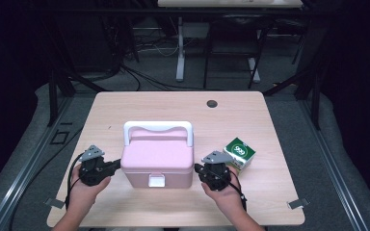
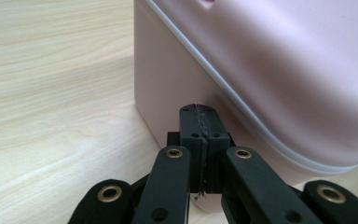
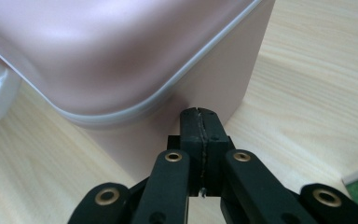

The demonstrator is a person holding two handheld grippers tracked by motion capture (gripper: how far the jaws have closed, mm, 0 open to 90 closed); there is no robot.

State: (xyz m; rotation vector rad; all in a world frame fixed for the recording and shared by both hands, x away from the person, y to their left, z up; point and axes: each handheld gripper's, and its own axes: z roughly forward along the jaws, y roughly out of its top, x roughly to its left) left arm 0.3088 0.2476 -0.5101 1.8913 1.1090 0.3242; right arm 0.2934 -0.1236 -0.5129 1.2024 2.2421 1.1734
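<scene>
Pink storage box (image 1: pixel 158 161) sits at the centre of the high view on the wooden table (image 1: pixel 125 108), lid down, its white latch (image 1: pixel 156 181) fastened at the front and its white handle (image 1: pixel 158 128) folded back. Left gripper (image 1: pixel 112 165) is at the box's left side, right gripper (image 1: pixel 201 169) at its right side, each with jaws pressed together on nothing, tips just beside the lower wall. A green carton (image 1: pixel 239 153) lies right of centre. By my judgement nothing is opened or lifted yet; the whole handling of the box remains.
</scene>
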